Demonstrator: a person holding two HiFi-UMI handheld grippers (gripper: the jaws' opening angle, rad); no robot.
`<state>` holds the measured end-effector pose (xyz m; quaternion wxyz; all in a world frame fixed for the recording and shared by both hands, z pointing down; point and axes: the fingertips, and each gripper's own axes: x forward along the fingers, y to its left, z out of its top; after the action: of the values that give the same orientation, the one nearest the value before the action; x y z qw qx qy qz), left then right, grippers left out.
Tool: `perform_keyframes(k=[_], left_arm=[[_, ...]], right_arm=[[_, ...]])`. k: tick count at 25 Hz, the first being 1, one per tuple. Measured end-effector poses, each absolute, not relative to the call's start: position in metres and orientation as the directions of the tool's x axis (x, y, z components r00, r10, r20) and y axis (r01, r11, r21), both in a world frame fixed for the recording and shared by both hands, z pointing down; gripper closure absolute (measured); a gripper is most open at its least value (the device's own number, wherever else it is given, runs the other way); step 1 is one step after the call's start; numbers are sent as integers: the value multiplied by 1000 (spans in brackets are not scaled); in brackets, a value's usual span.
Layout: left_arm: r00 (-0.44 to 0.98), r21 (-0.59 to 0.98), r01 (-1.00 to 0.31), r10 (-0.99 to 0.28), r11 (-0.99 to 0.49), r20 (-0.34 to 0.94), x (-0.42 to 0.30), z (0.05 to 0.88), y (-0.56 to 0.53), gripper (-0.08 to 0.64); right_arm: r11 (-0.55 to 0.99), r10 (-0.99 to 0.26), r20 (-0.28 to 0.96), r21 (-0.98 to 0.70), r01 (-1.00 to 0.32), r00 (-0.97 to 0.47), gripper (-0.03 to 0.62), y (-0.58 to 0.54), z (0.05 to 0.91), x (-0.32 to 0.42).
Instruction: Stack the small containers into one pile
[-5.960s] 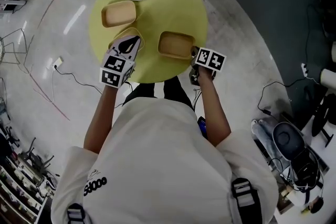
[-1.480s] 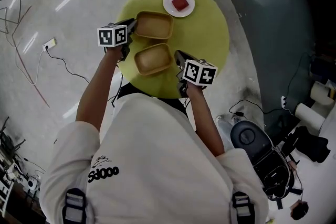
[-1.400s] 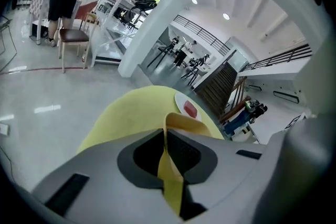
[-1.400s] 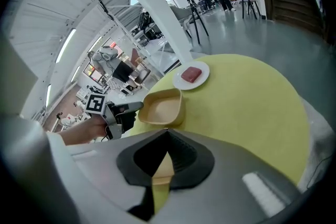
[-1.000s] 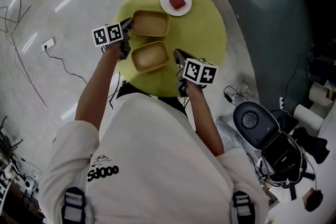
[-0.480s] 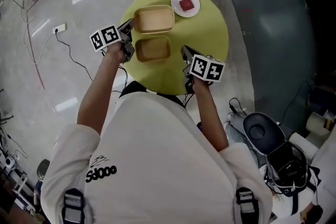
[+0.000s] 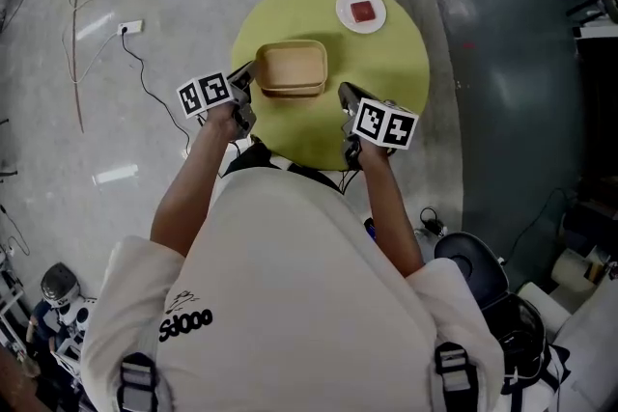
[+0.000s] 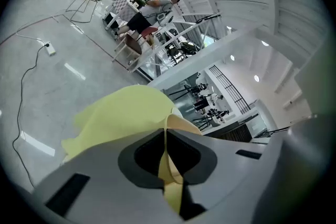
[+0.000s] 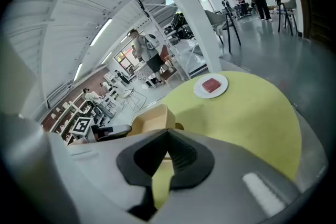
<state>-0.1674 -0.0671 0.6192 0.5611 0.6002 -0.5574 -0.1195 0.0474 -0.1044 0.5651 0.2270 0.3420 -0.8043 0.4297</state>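
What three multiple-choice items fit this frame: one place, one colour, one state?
1. Where is the white plate?
A. On the floor
B. Inside a container
C. On the table, on the far side from the person

2. What colour is the block on the plate?
A. Red
B. Blue
C. Green

3. What is the left gripper doing?
A. Open and empty
B. Shut on the upper container
C. Out of view

Answers:
1 C: the head view shows the plate past the stacked containers.
2 A: the block is red in the head and right gripper views.
3 B: the left gripper view shows a thin tan rim pinched between its jaws.
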Motion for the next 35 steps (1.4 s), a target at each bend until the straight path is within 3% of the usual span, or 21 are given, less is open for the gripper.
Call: perform_keyframes(k=[35], left_arm=[[279,635,-709,-704,307,653,-153,659,-46,538]], right_arm=[[342,-388,663,-542,-768,-640,581,-76,567,62]])
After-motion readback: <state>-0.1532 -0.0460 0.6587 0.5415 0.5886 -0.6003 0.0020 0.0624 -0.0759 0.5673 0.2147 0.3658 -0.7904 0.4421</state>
